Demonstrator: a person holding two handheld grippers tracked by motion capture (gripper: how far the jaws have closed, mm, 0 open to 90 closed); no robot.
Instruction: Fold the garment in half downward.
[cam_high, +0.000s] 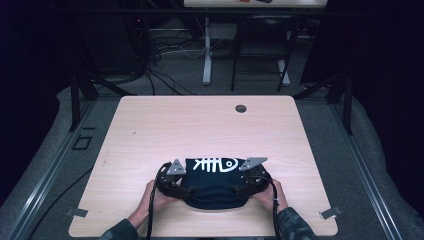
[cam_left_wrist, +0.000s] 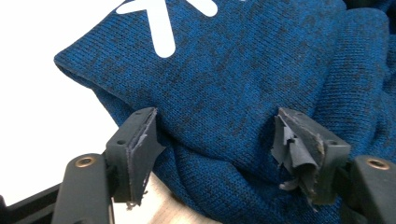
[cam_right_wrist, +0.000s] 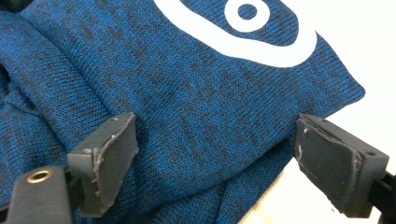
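Observation:
A folded dark blue knitted garment (cam_high: 215, 182) with a white fish-skeleton print lies near the front edge of the light wooden table (cam_high: 200, 125). My left gripper (cam_high: 175, 182) sits at its left side and my right gripper (cam_high: 252, 180) at its right side. In the left gripper view the garment (cam_left_wrist: 243, 88) bulges between the wide-apart jaws of that open gripper (cam_left_wrist: 224, 149). The right gripper view shows the same cloth (cam_right_wrist: 187, 102) with the white print, lying between the jaws of the open right gripper (cam_right_wrist: 215, 163). Neither pair of jaws is pressed together on the fabric.
A small round cable hole (cam_high: 241, 108) sits near the table's far edge. Beyond the table stand a white desk leg (cam_high: 207, 50), a dark chair frame (cam_high: 260, 55) and loose cables (cam_high: 160, 75) on the floor. Metal rails (cam_high: 370, 180) run along both sides.

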